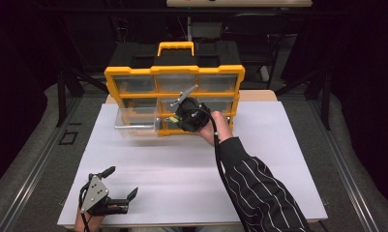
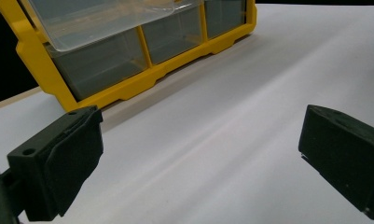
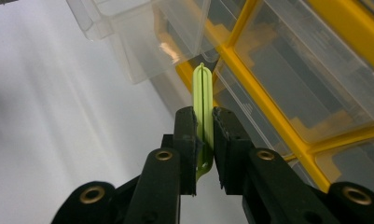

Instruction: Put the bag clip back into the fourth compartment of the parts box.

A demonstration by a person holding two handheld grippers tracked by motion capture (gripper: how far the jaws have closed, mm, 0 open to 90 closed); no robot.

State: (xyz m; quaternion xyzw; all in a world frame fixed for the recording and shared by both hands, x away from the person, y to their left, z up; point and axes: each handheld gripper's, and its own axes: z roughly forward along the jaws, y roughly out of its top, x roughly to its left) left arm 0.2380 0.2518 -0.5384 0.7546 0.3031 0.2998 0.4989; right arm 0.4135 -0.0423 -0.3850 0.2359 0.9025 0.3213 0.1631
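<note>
Right gripper view shows the right gripper (image 3: 204, 140) pinching a thin green piece (image 3: 203, 100) upright, ready to drop into the pulled-out clear drawer (image 1: 136, 121) of the yellow box (image 1: 174, 72). Left gripper (image 1: 121, 182) waits open near the worktop's (image 1: 182, 169) front left corner.

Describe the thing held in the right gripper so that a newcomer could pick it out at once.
Start at the yellow drawer cabinet at the table's far edge. In front of its lower drawers the right gripper is shut on a thin green strip, standing on edge. It is lime green, unlike the clear drawers and yellow frame.
</note>
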